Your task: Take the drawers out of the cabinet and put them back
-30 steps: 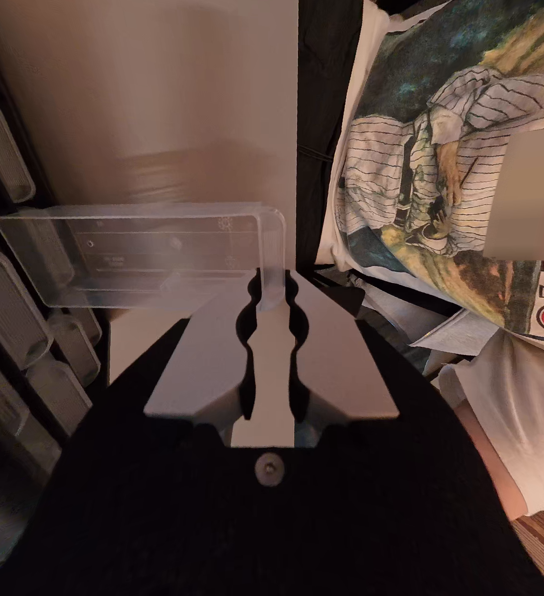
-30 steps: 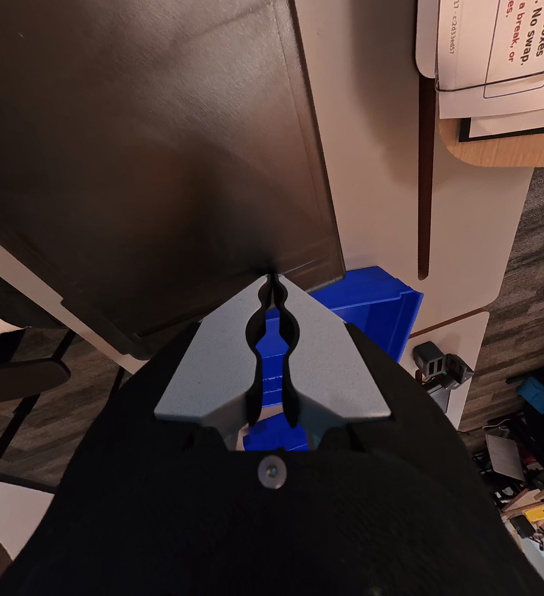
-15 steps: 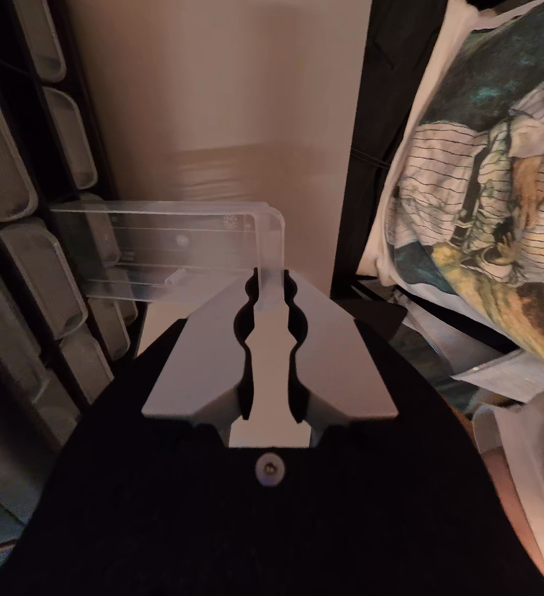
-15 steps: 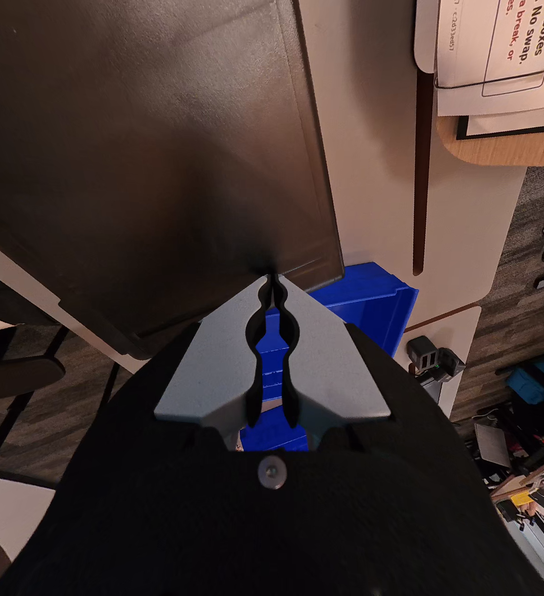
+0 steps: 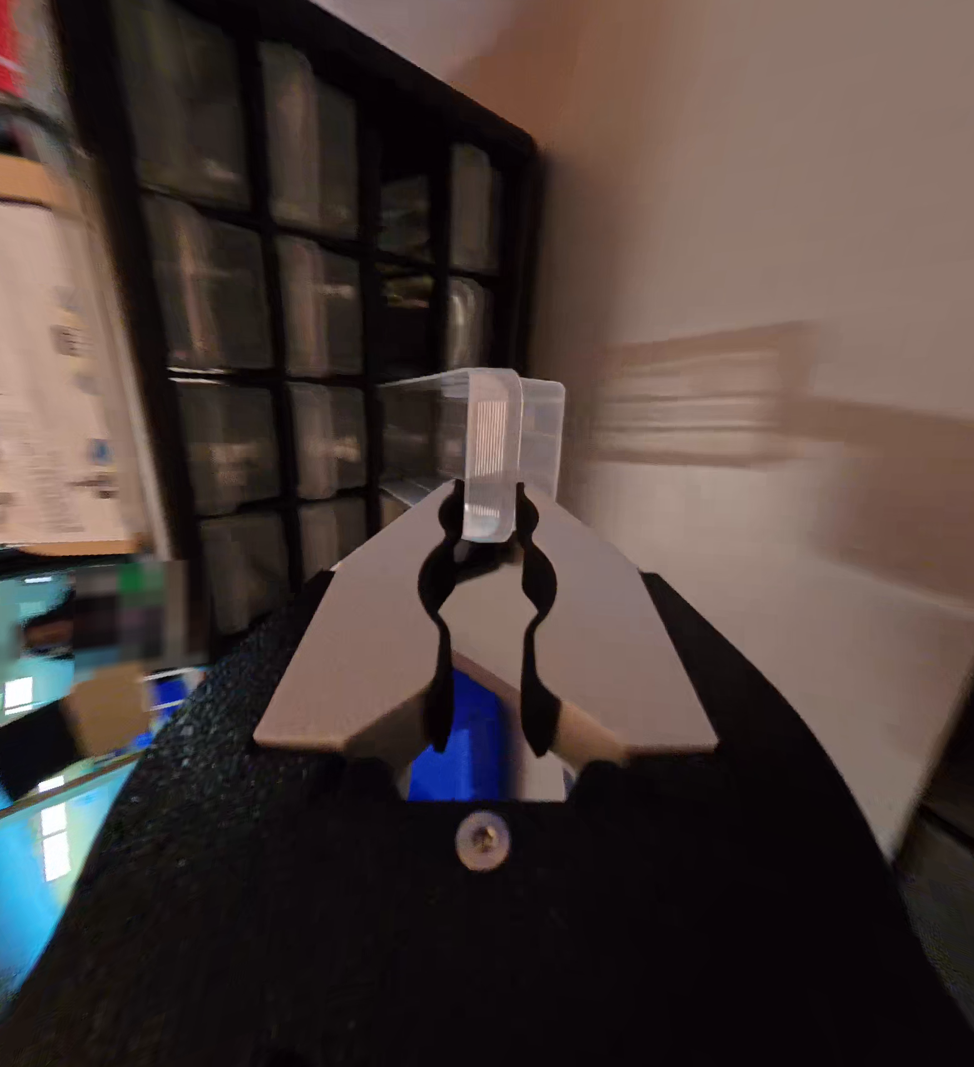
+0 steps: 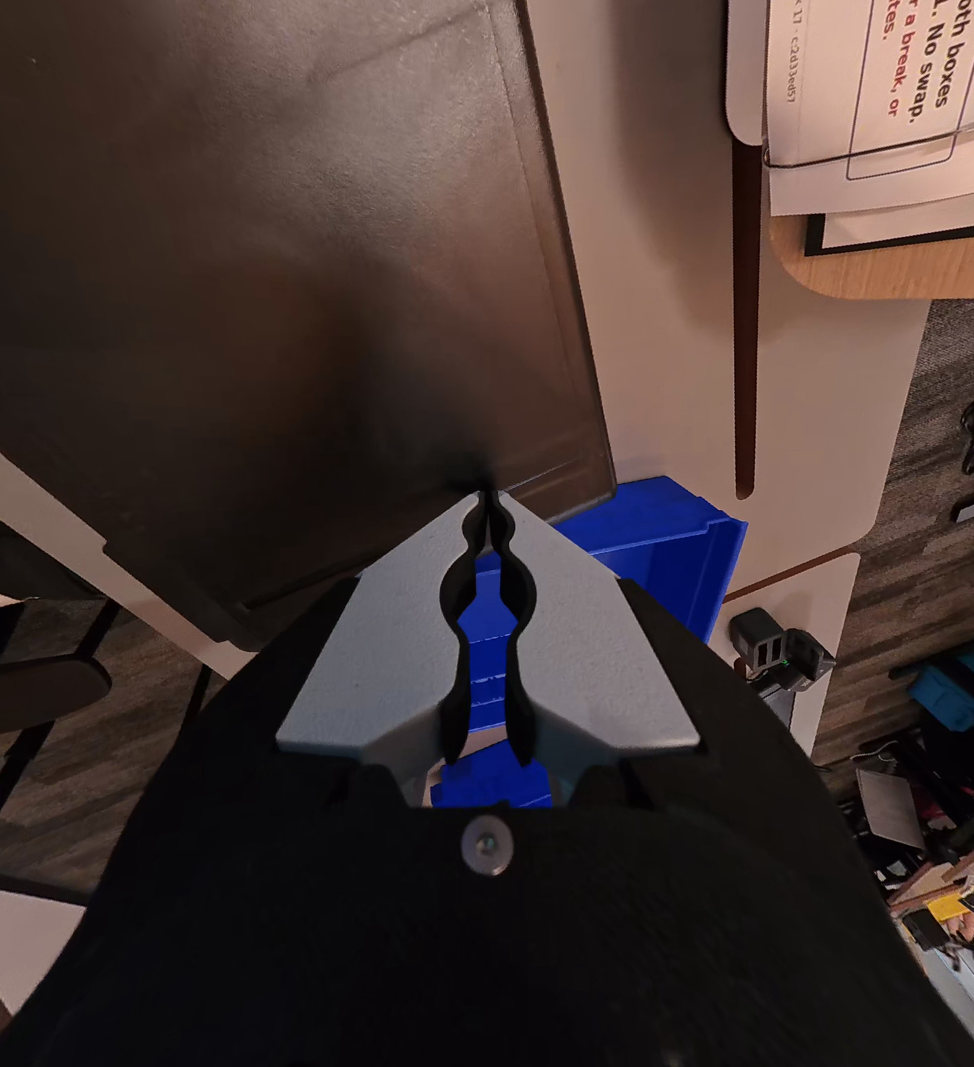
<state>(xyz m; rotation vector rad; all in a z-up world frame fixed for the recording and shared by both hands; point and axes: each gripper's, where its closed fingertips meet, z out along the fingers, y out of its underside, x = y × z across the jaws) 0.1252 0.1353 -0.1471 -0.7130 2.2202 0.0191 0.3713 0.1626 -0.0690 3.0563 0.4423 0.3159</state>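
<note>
black cabinet [image 5: 323, 277] seen at left on white table [image 5: 762, 519], back panel pressed by clenched right gripper [image 6: 487, 502]. clear drawer [image 5: 508, 427] held by front tab in left gripper [image 5: 489, 514], just outside cabinet front.

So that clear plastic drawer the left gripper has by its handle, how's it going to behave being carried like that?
The clear drawer looks thin-walled and empty, so probably light and fairly stiff. The left gripper pinches only its ribbed handle tab, so the smooth plastic could pivot or slip. It may snag on the black cabinet if tilted.
</note>
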